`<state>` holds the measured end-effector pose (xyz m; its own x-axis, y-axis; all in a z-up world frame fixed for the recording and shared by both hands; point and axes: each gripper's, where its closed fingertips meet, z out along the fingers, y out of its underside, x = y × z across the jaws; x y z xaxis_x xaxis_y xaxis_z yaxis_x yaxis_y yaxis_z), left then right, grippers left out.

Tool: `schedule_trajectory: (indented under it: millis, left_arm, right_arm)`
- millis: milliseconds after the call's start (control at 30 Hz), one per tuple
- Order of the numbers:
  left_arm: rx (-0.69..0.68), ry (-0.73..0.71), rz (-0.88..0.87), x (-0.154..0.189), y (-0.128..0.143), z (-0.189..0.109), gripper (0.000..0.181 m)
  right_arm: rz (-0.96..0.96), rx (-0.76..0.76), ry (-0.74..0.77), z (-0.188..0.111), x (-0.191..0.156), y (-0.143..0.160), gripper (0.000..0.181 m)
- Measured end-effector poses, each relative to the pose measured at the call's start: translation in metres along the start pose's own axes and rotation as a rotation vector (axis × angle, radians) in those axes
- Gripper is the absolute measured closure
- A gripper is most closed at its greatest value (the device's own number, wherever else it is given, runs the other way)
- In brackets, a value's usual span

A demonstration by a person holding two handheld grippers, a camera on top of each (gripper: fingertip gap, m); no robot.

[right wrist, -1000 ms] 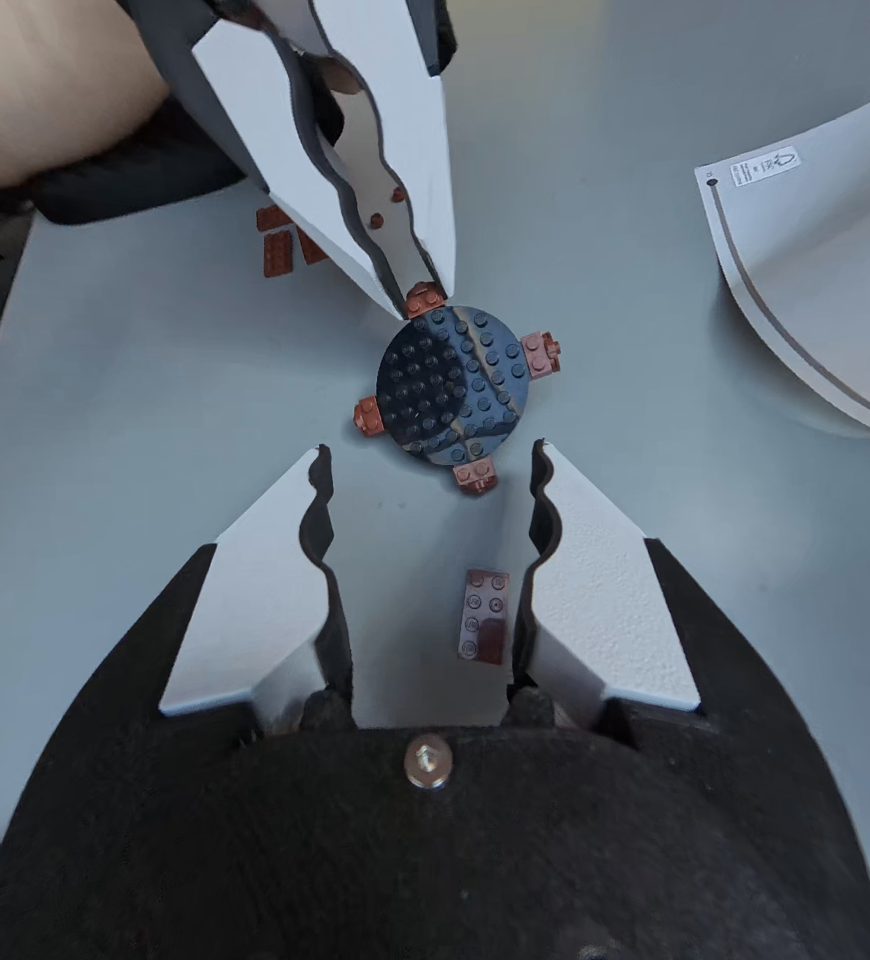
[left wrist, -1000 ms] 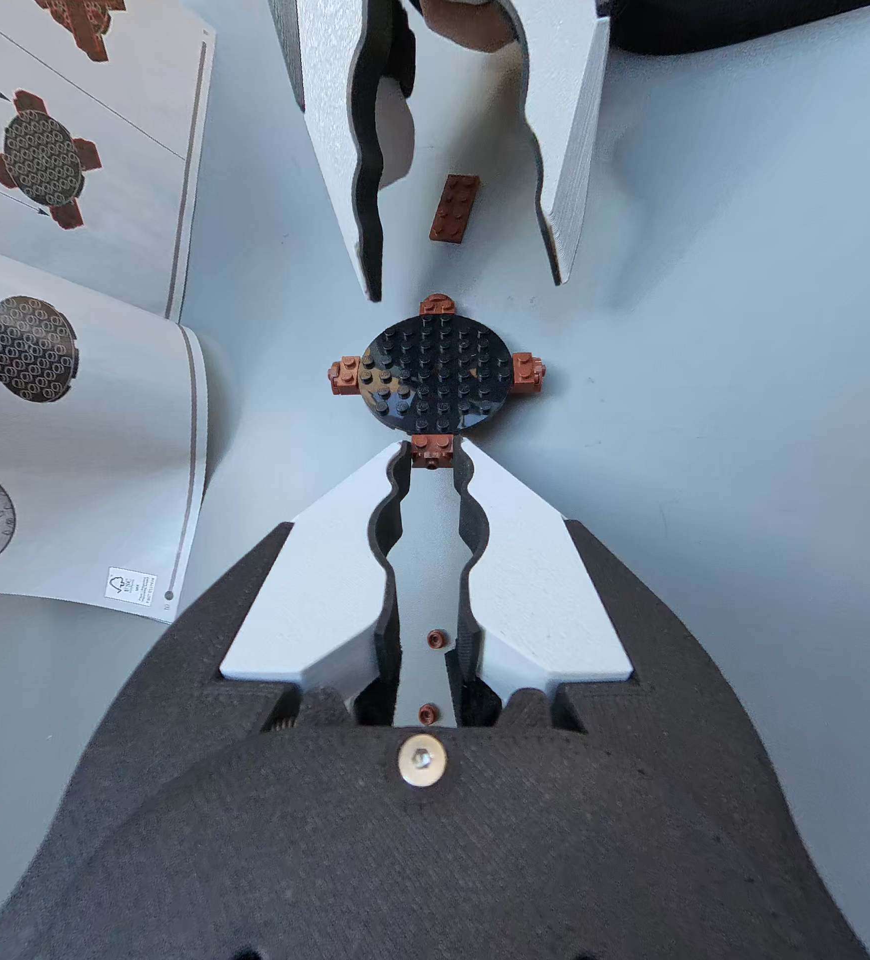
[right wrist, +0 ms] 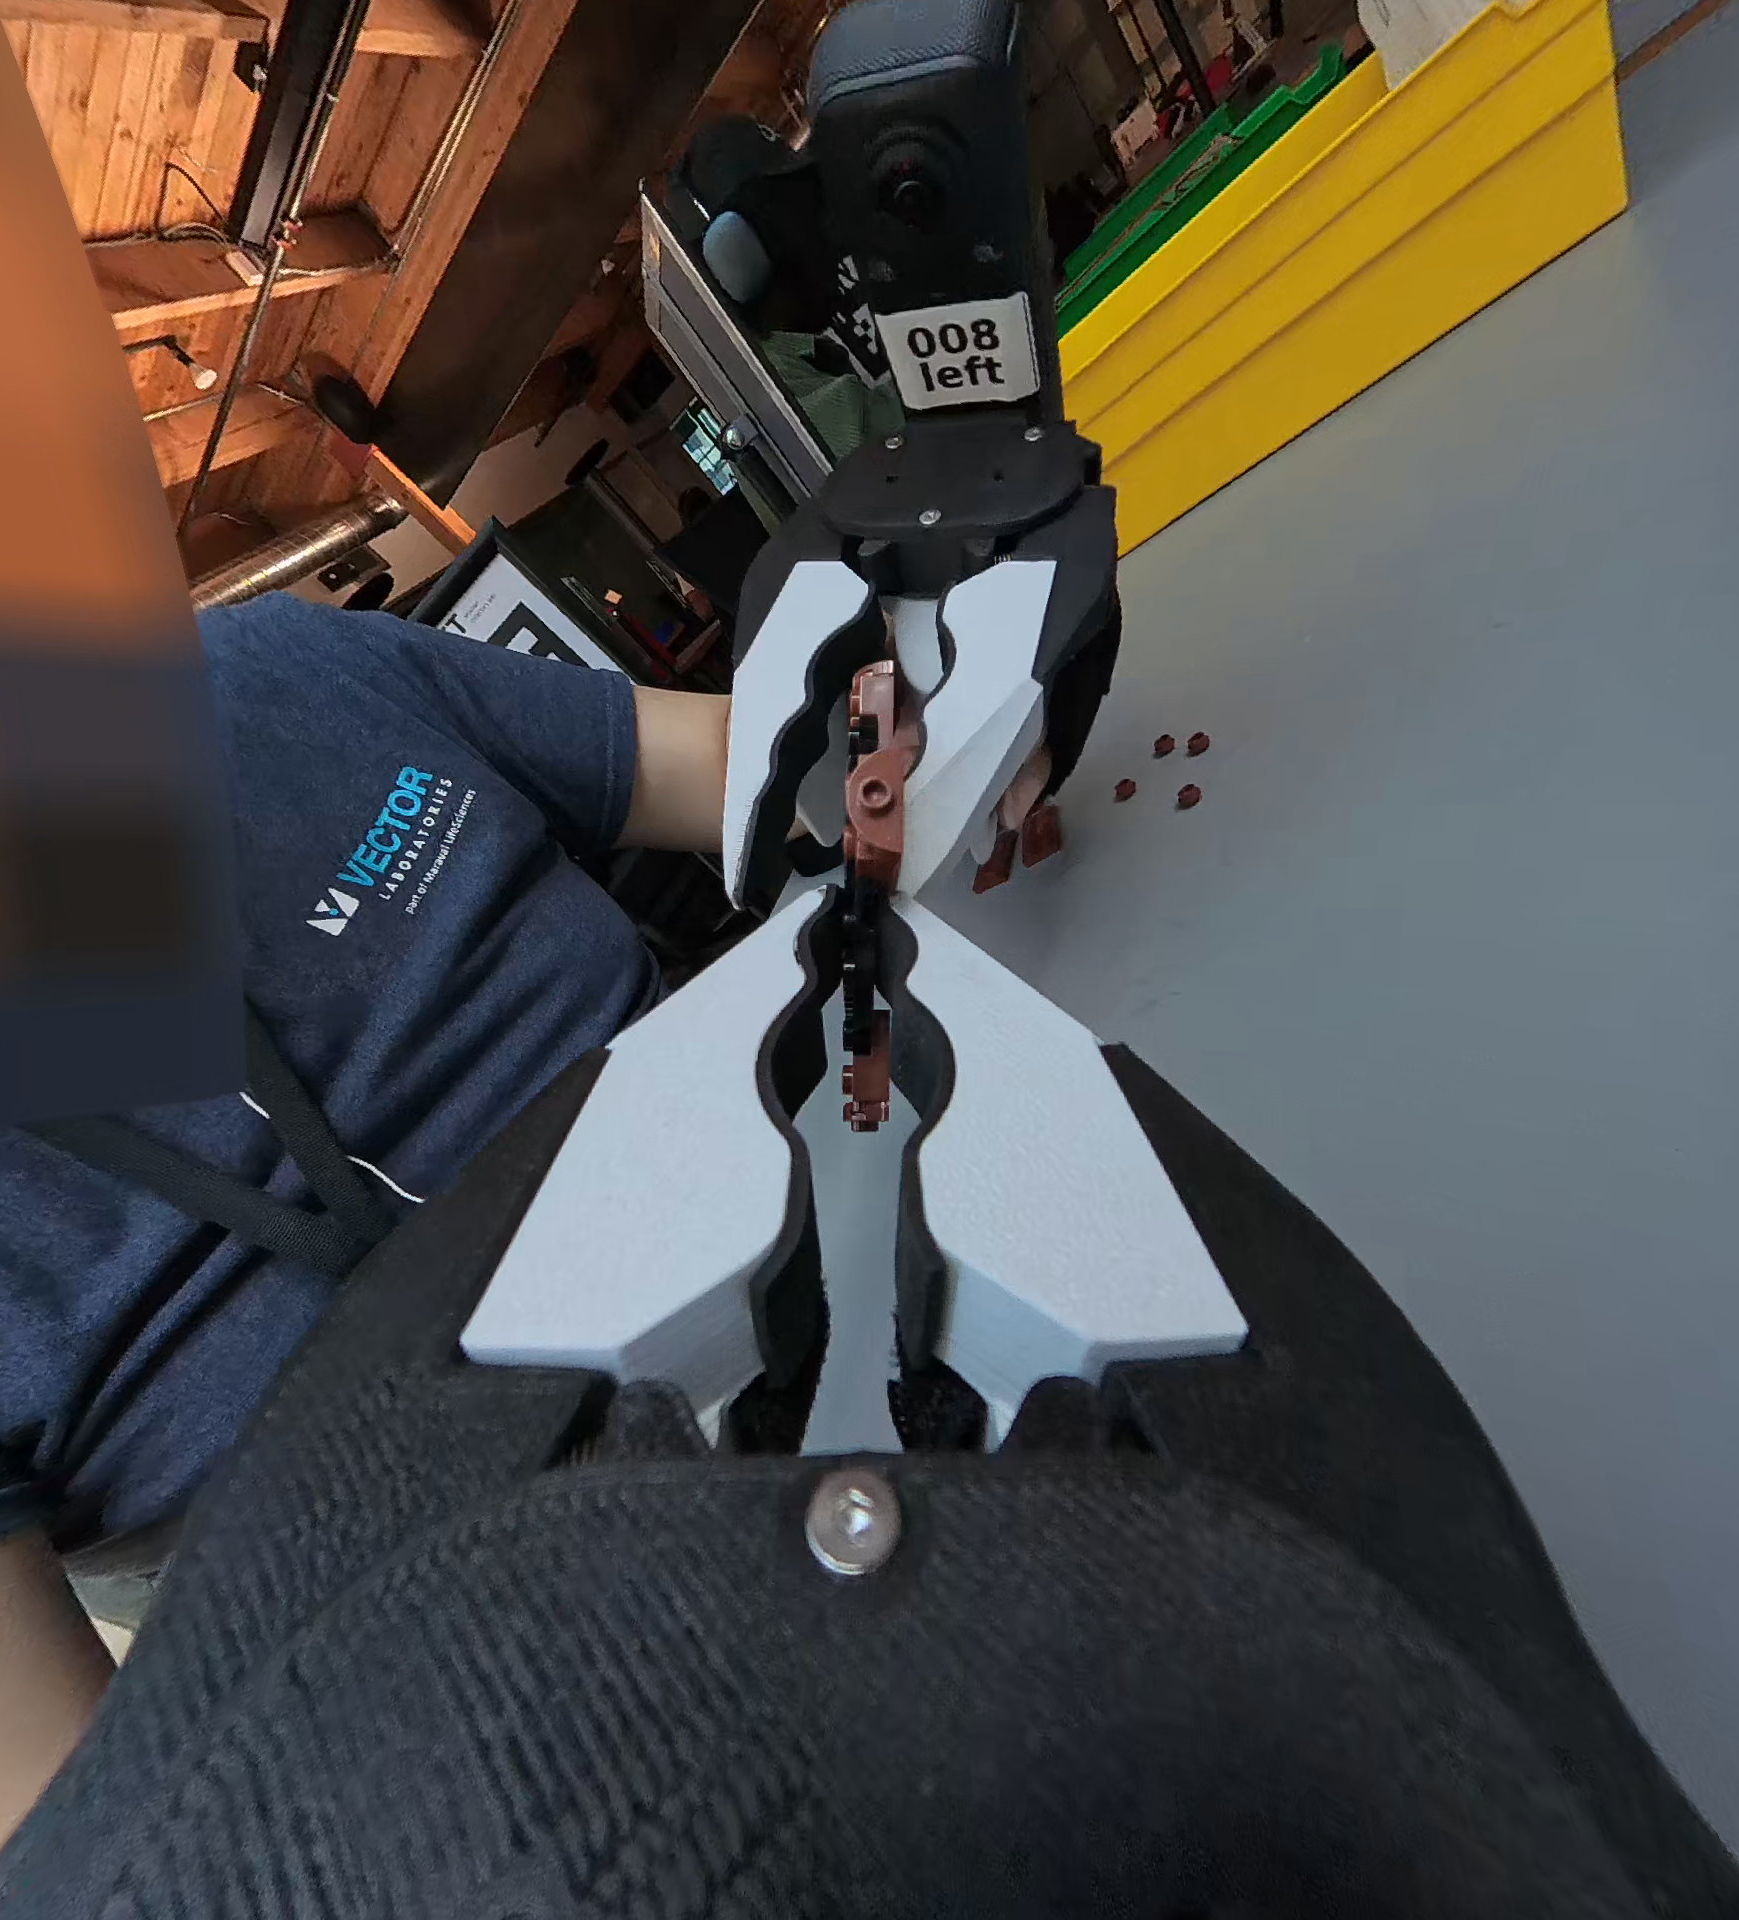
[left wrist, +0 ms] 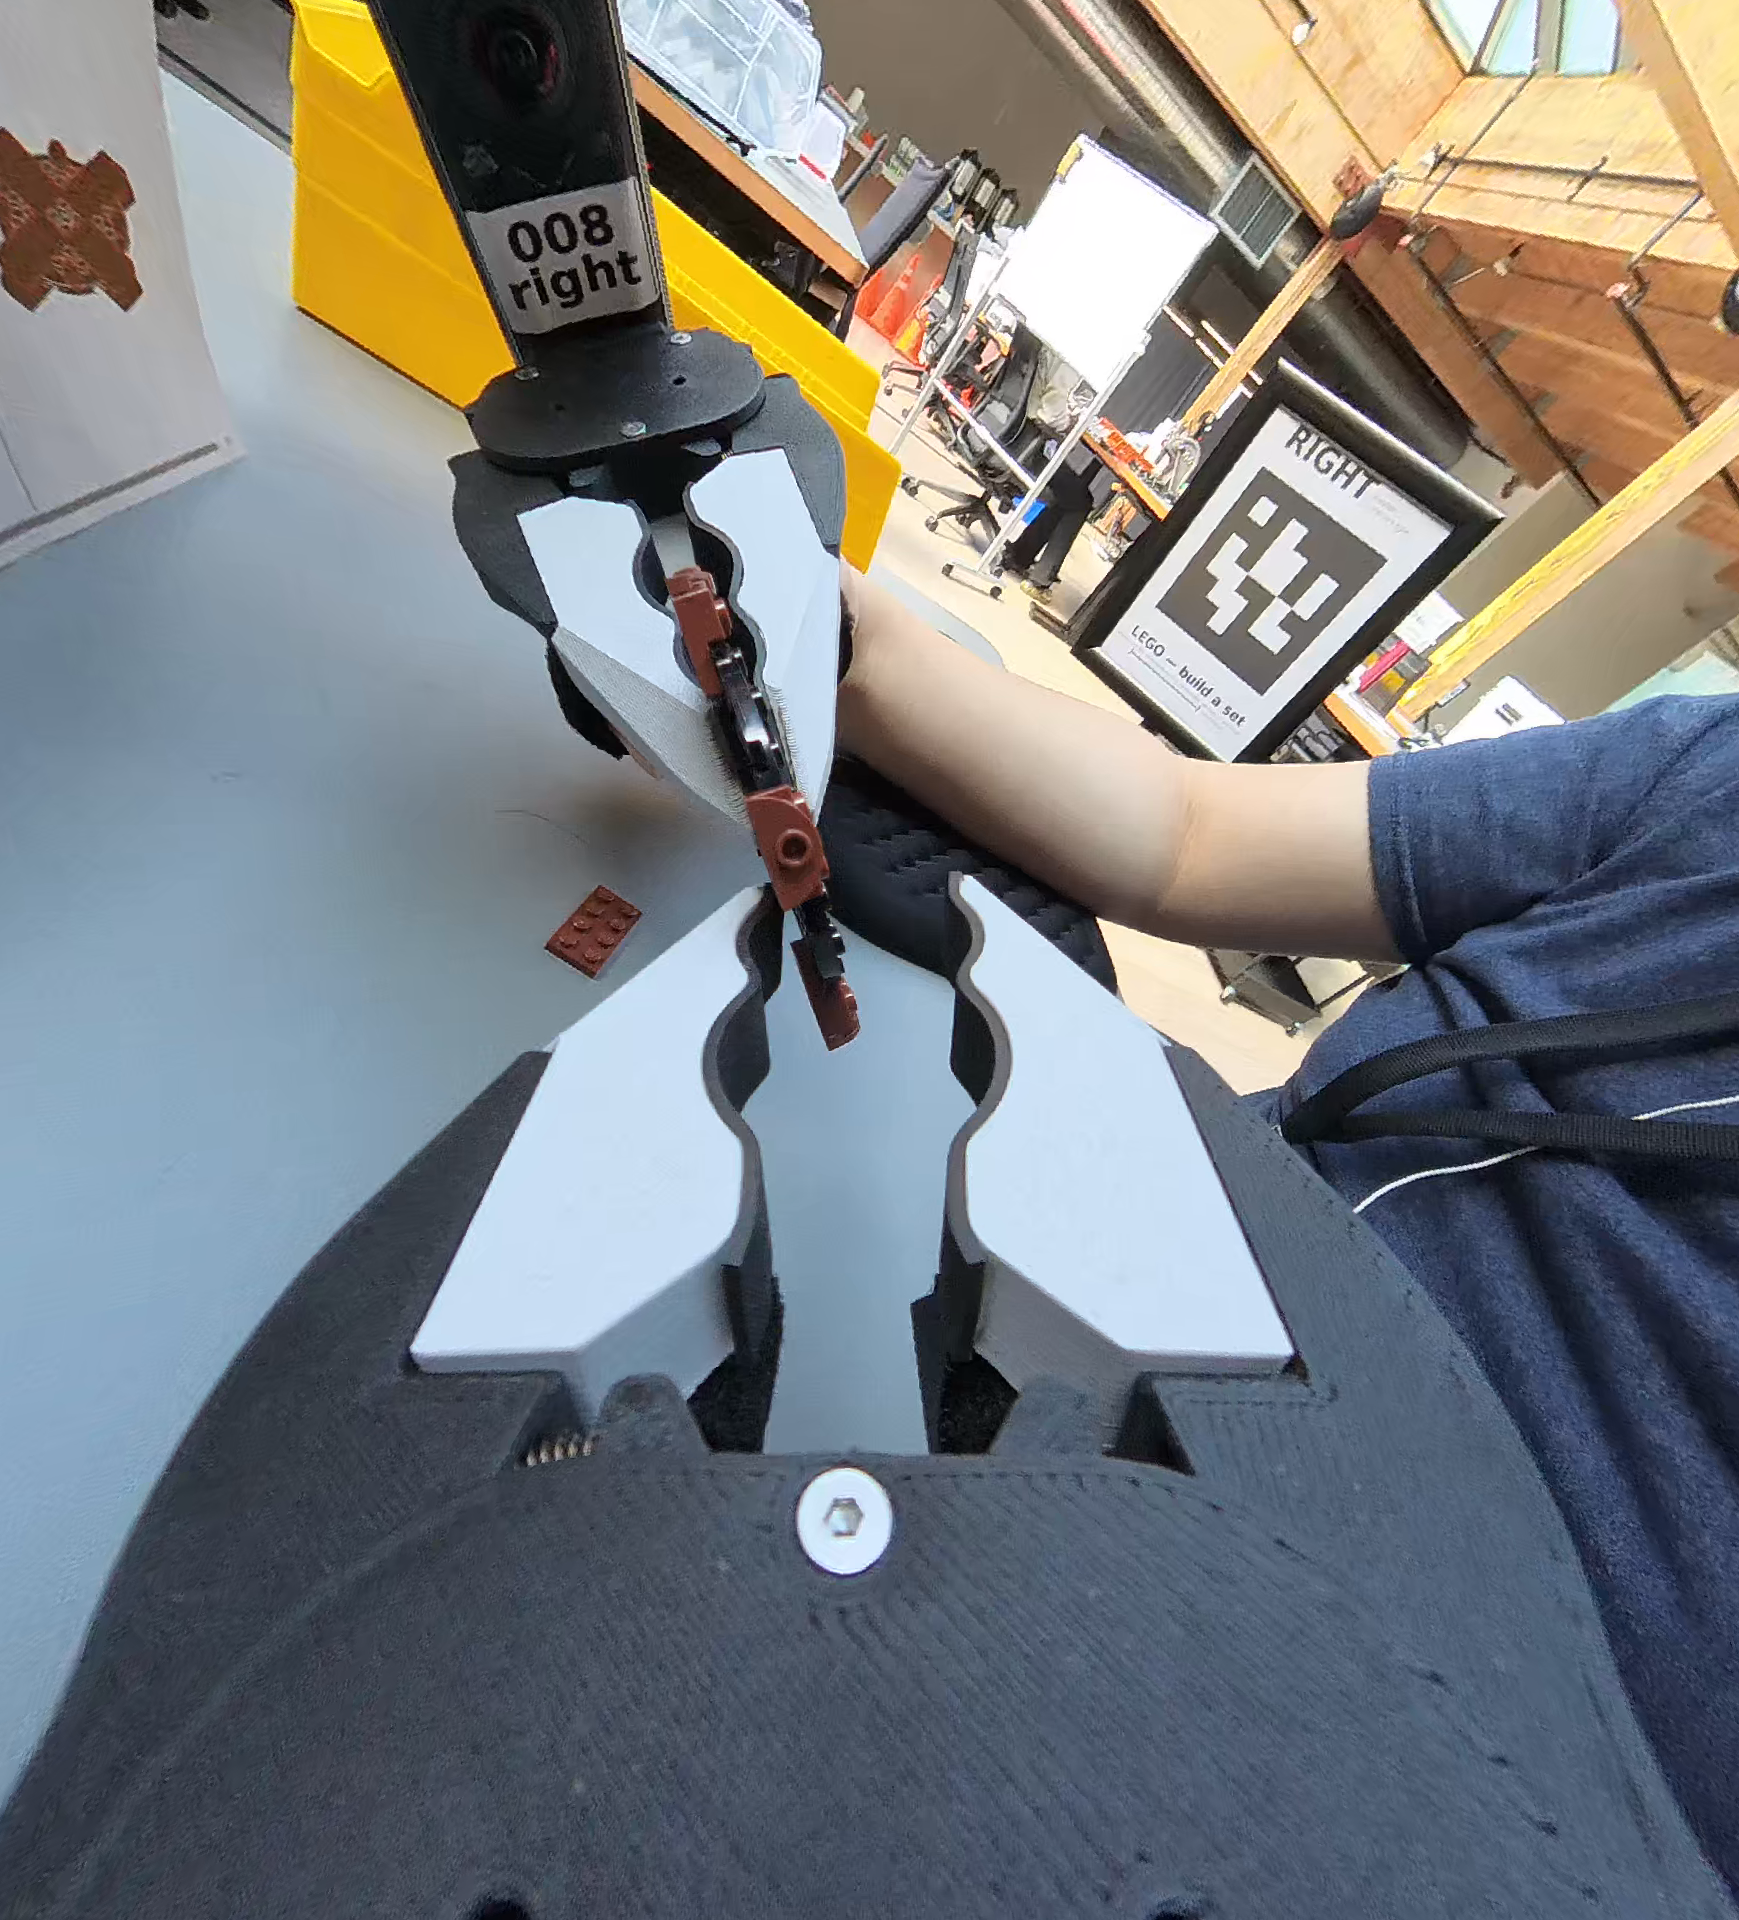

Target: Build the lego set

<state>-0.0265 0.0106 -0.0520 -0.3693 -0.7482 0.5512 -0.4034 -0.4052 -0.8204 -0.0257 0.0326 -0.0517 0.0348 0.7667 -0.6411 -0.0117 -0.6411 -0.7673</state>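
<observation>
Between right jaws, round plate (right wrist: pixel 857 966).

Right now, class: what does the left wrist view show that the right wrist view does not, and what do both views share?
Only the left wrist view shows the loose brown plate lying on the grey table, the instruction sheet and the framed black-and-white sign. Only the right wrist view shows the small round brown studs scattered on the table and brown pieces beside the left gripper. Both show the round black plate assembly held edge-on off the table by the right gripper, plus the yellow bins.
</observation>
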Motion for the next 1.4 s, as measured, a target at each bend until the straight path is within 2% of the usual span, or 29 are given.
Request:
schedule_trajectory:
  millis: [133, 367, 500, 700, 800, 867, 967, 1067, 1133, 1400]
  left_arm:
    - [0.042, -0.054, 0.013, -0.009, -0.003, 0.004, 0.171]
    - [0.074, -0.04, -0.05, -0.012, -0.006, 0.003, 0.172]
    - [0.082, 0.031, -0.088, -0.005, -0.006, 0.003, 0.169]
    - [0.025, -0.051, -0.088, -0.016, 0.003, 0.005, 0.176]
    - [0.061, -0.057, -0.141, -0.022, -0.001, 0.002, 0.18]
    - [0.095, -0.057, -0.168, -0.025, -0.005, -0.004, 0.179]
    - [0.131, -0.133, -0.168, -0.04, -0.01, -0.018, 0.179]
    - [0.157, -0.223, -0.145, -0.052, -0.014, -0.032, 0.179]
    - [0.168, -0.221, -0.153, -0.052, -0.017, -0.035, 0.179]
    - [0.143, -0.279, -0.127, -0.057, -0.013, -0.033, 0.18]
  right_arm:
    - [0.029, 0.017, -0.026, 0.002, 0.001, -0.001, 0.178]
    - [0.046, 0.045, -0.043, 0.006, 0.002, -0.007, 0.178]
    - [0.097, 0.045, -0.091, 0.005, -0.002, -0.007, 0.178]
    - [0.089, 0.018, -0.02, 0.002, 0.008, -0.002, 0.178]
    - [0.028, 0.05, 0.0, 0.001, 0.004, -0.01, 0.169]
    - [-0.05, 0.104, 0.077, -0.008, 0.005, -0.021, 0.146]
    - [-0.264, 0.082, 0.357, -0.032, 0.018, -0.016, 0.143]
    - [-0.451, -0.16, 0.64, -0.046, 0.027, 0.022, 0.142]
    - [-0.515, -0.32, 0.773, -0.052, 0.034, 0.048, 0.151]
    - [-0.399, -0.586, 0.898, -0.056, 0.049, 0.081, 0.153]
